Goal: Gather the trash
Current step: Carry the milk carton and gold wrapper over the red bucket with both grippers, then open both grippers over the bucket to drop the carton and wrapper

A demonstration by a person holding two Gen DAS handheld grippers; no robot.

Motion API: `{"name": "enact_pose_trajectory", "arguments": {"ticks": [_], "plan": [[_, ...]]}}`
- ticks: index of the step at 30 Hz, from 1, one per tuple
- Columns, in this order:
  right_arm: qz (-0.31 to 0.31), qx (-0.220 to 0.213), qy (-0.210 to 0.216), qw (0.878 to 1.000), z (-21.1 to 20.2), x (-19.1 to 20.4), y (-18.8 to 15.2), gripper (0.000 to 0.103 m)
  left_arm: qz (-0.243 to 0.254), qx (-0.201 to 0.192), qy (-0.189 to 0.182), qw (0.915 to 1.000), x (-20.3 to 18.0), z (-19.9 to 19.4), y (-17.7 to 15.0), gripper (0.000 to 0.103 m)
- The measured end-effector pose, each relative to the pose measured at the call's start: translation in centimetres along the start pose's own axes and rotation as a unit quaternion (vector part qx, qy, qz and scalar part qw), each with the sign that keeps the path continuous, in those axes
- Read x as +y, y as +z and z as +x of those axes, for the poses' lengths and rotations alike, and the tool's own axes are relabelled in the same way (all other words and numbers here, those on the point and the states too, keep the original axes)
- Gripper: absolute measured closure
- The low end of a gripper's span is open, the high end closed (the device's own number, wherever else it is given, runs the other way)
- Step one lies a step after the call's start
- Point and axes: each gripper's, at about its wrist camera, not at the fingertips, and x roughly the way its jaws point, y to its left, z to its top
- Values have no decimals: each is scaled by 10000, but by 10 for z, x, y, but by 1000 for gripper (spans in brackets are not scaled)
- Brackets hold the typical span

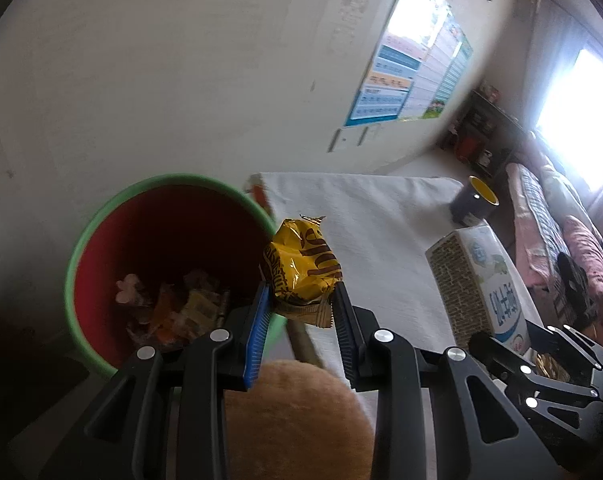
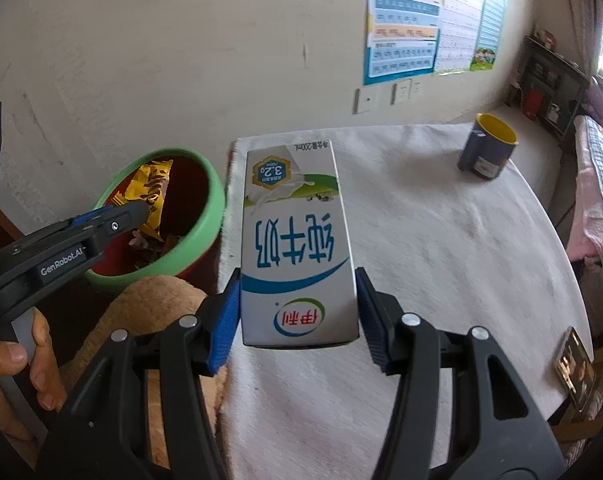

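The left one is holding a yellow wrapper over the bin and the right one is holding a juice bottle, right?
Nearly. The left gripper does hold the yellow wrapper at the bin, but the right gripper holds a milk carton, not a juice bottle. The right wrist view shows it.

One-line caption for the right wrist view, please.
Right gripper clamps a milk carton above the cloth-covered table while the left gripper holds a yellow wrapper over the green-rimmed bin.
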Motion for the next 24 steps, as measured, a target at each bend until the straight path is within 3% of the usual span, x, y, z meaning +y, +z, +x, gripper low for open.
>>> {"name": "enact_pose_trajectory", "arguments": {"ticks": [24], "plan": [[-579, 302, 542, 9964, 51, 87, 48, 51, -644, 86, 574, 9962, 84, 9, 9, 74]]}}
